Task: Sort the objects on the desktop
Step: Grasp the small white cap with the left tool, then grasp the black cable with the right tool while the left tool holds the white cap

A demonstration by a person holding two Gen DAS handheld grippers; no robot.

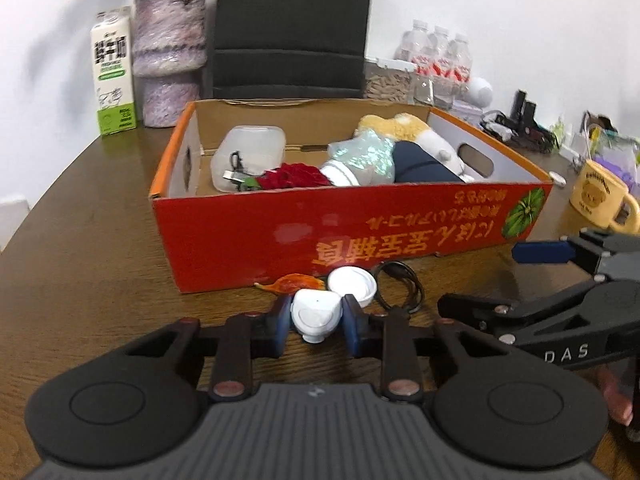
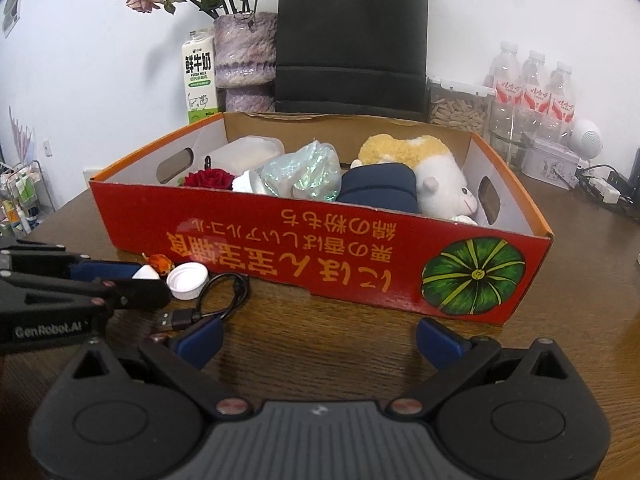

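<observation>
Wooden table [image 1: 100,240] | left gripper [image 1: 316,320] clamps white earbud case [image 1: 314,316] | right gripper [image 2: 318,338] spread

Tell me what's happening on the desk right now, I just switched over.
A person is sorting desk clutter into the red cardboard box. The left claw is closed on a small white earbud case on the table just in front of the box, beside a white cap and a black USB cable. The right claw is open and empty. The box already holds a plush toy and a red rose.
</observation>
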